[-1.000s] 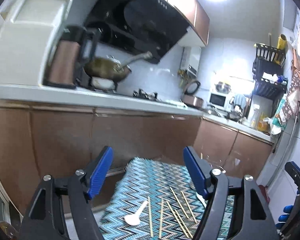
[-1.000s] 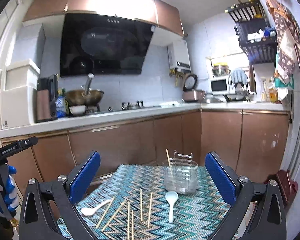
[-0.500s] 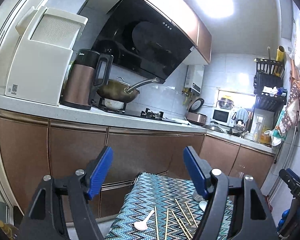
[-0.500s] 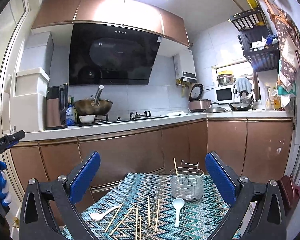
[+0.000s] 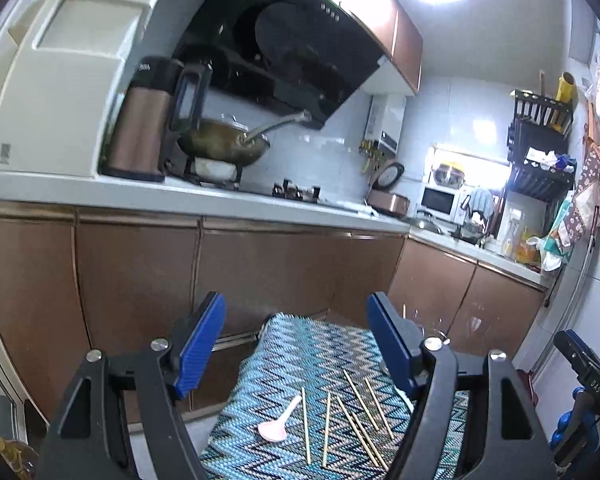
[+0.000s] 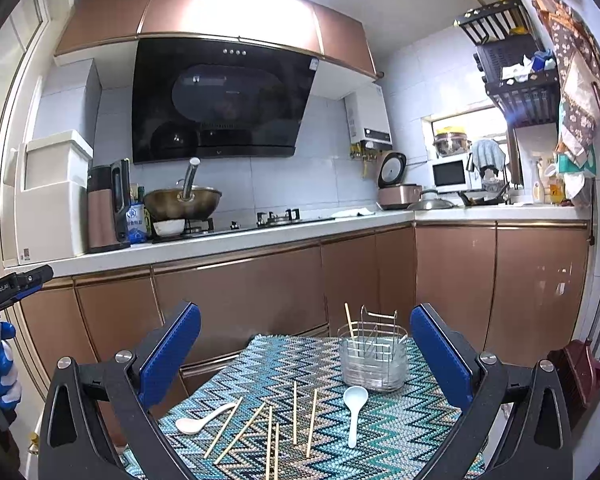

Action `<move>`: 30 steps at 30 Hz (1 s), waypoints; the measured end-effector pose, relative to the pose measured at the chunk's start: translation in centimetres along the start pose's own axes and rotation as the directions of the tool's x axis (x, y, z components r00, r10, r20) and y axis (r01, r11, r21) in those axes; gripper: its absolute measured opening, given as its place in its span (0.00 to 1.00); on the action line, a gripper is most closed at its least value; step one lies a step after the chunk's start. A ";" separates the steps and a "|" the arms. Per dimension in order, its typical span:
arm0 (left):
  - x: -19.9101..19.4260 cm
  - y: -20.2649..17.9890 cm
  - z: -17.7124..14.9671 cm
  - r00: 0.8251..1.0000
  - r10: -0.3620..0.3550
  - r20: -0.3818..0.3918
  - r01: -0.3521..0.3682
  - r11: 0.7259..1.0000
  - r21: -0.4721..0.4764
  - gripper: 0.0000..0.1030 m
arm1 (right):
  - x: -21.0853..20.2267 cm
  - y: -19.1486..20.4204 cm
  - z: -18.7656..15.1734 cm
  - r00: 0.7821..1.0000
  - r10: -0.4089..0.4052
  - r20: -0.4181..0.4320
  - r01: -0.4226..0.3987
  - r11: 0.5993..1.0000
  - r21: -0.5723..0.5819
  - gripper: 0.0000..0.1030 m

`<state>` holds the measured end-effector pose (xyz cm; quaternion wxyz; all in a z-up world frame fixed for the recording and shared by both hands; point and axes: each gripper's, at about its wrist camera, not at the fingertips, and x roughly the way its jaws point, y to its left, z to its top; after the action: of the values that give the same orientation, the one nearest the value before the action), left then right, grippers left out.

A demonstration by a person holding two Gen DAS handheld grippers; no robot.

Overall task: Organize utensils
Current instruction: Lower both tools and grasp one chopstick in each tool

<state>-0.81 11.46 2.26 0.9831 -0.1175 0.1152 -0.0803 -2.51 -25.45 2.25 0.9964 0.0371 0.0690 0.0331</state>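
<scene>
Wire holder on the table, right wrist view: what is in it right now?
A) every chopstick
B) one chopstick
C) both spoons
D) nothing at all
B: a single chopstick stands in the wire holder, while both spoons and the other chopsticks lie on the cloth.

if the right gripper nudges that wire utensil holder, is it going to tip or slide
The wire utensil holder looks light, being thin wire and nearly empty, so it would likely slide on the zigzag cloth. Its base seems wide for its height, so tipping looks unlikely. The one chopstick leaning inside may rattle or shift.
</scene>
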 end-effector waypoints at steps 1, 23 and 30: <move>0.6 -0.3 -0.1 1.000 0.001 -0.014 -0.001 1.000 0.005 0.70 | 0.4 -0.4 -0.2 1.000 -0.002 -0.011 0.002 1.000 0.004 1.00; 24.9 -5.0 -13.0 0.684 -0.227 -0.693 0.153 0.974 -0.168 0.69 | 15.1 -7.2 -11.3 0.872 0.118 -0.476 -0.049 0.987 0.154 0.67; 30.7 -6.4 -17.1 0.537 -0.249 -0.806 0.142 0.968 -0.205 0.56 | 19.5 -4.7 -15.0 0.738 0.245 -0.629 -0.171 0.969 0.177 0.33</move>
<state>23.66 -4.02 -18.74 0.7904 -0.1343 0.5522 -0.2286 14.99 -27.74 -15.61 0.8977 0.0843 0.4052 0.1513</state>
